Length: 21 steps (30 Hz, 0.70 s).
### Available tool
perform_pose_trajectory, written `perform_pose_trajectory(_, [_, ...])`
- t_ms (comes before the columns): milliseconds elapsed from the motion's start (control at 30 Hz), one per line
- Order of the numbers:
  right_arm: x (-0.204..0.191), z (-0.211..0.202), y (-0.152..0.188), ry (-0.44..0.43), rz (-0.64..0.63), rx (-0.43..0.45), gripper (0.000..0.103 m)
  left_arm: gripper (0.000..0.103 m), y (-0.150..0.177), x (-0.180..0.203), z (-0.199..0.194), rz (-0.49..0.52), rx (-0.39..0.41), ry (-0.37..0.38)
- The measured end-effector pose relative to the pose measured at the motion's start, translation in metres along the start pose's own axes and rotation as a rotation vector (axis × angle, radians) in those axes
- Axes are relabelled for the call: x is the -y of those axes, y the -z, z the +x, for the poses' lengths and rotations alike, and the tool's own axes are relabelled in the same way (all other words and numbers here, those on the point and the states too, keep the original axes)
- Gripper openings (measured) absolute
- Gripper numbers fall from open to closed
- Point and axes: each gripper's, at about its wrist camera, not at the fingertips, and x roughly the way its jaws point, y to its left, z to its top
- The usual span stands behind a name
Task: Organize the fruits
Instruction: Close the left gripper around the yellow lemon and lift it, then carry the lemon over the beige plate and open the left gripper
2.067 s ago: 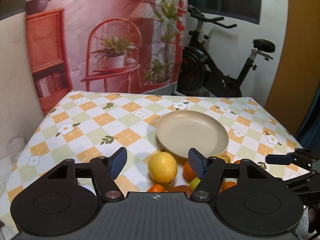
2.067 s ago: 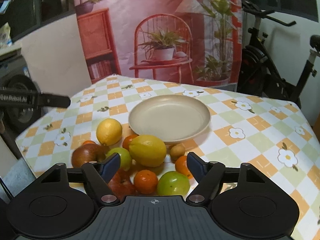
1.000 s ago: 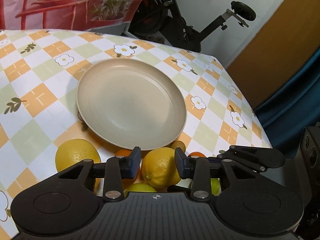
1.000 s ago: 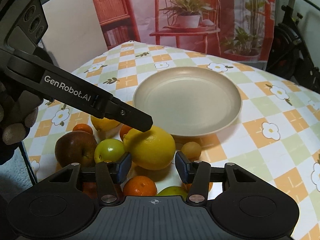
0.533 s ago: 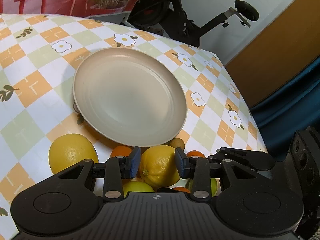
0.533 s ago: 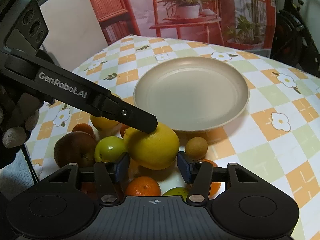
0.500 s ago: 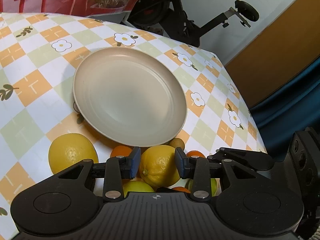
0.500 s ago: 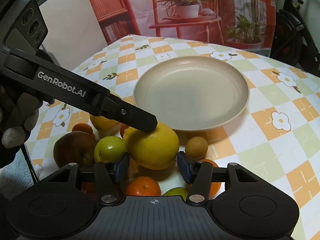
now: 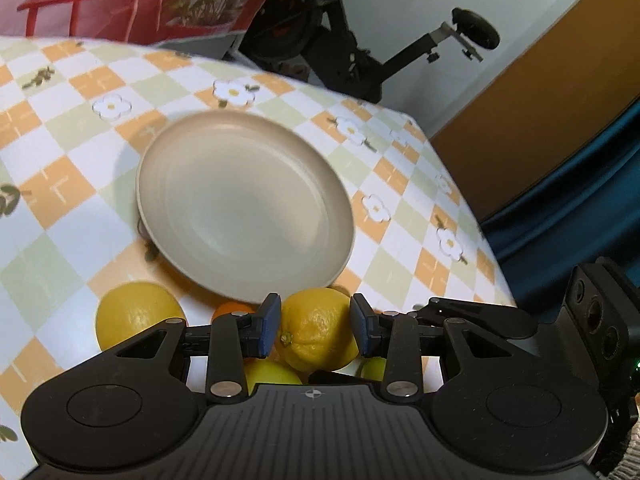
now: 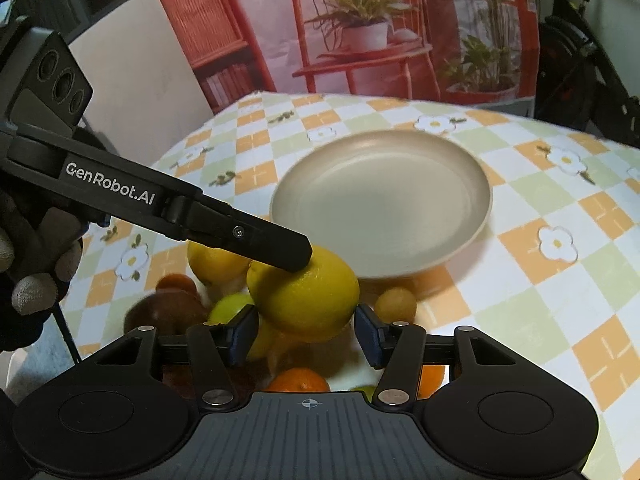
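**Left tongs grip a lemon beside the plate**

The left tongs [image 9: 316, 329] are closed on a large lemon [image 9: 318, 330]; both blue pads [image 9: 269, 322] press on its sides. In the right wrist view the same lemon [image 10: 304, 294] sits above the other fruits, with one black finger [image 10: 240, 236] of the left tongs lying across its top. I cannot tell if it still touches the fruits below.

The right tongs [image 10: 306, 334] stand partly open, just behind this lemon. Their blue pads [image 10: 244, 330] are close to it on each side, but a small gap shows, and they hold nothing.

Around the lemon lies a pile of fruits on the bench [image 10: 560, 304]. A second lemon [image 9: 138, 316] rests to the left of the gripped one in the left wrist view. A green fruit [image 10: 230, 306] and a dark red-brown fruit [image 10: 168, 316] are near the left pad of the right tongs. A small brownish round fruit [image 10: 395, 304] is just beside the right pad. An orange [image 10: 298, 380] shows low between the fingers.

Beyond the pile is a beige plate [image 10: 380, 200], with nothing in it. It stands on the checked cloth with white flowers that covers the bench. Far behind, an exercise bike [image 9: 360, 52] stands near the wall.
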Motion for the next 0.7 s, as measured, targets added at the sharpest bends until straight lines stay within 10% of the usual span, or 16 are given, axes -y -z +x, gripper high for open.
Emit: perform_pose_trajectory(700, [0.000, 0.067, -0.098, -0.001, -0.146, -0.005, 0.049, 0.040, -0.072, -0.052, -0.007, -0.115, 0.145, -0.068])
